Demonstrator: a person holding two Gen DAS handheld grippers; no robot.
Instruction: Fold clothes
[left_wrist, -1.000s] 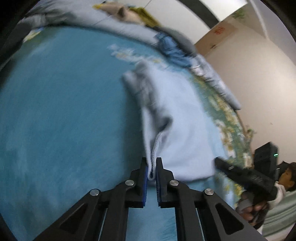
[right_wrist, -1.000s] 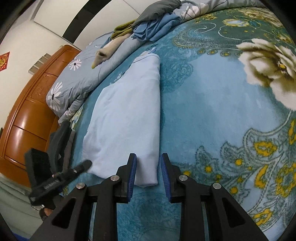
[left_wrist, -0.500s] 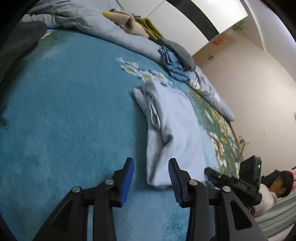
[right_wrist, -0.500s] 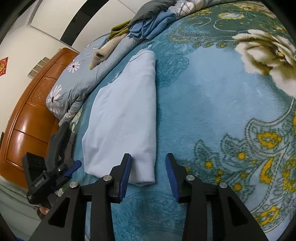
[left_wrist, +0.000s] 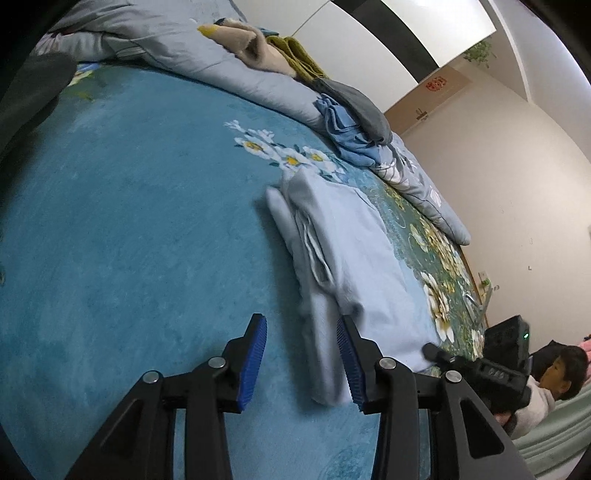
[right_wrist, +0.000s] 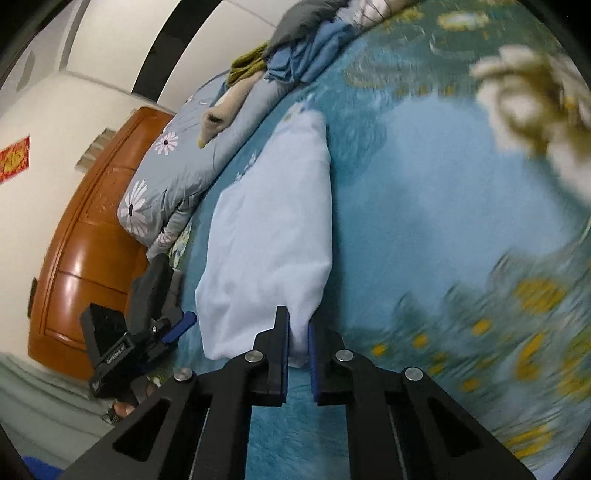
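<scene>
A folded light blue garment (left_wrist: 354, 258) lies on the teal floral bedspread (left_wrist: 129, 221). My left gripper (left_wrist: 301, 354) is open, its fingers on either side of the garment's near left edge, holding nothing. In the right wrist view the same garment (right_wrist: 273, 236) lies lengthwise ahead. My right gripper (right_wrist: 298, 339) is shut on the garment's near right corner. The left gripper also shows in the right wrist view (right_wrist: 173, 325), at the garment's other near corner.
A pile of other clothes (left_wrist: 343, 110) lies on the grey floral quilt (left_wrist: 192, 48) at the far side of the bed. A wooden headboard (right_wrist: 85, 240) stands at the left. A child (left_wrist: 565, 373) is at the bed's right edge.
My left gripper let go of the garment's edge and opened wide. My right gripper opened half a second ago and has now closed on the near right corner.
</scene>
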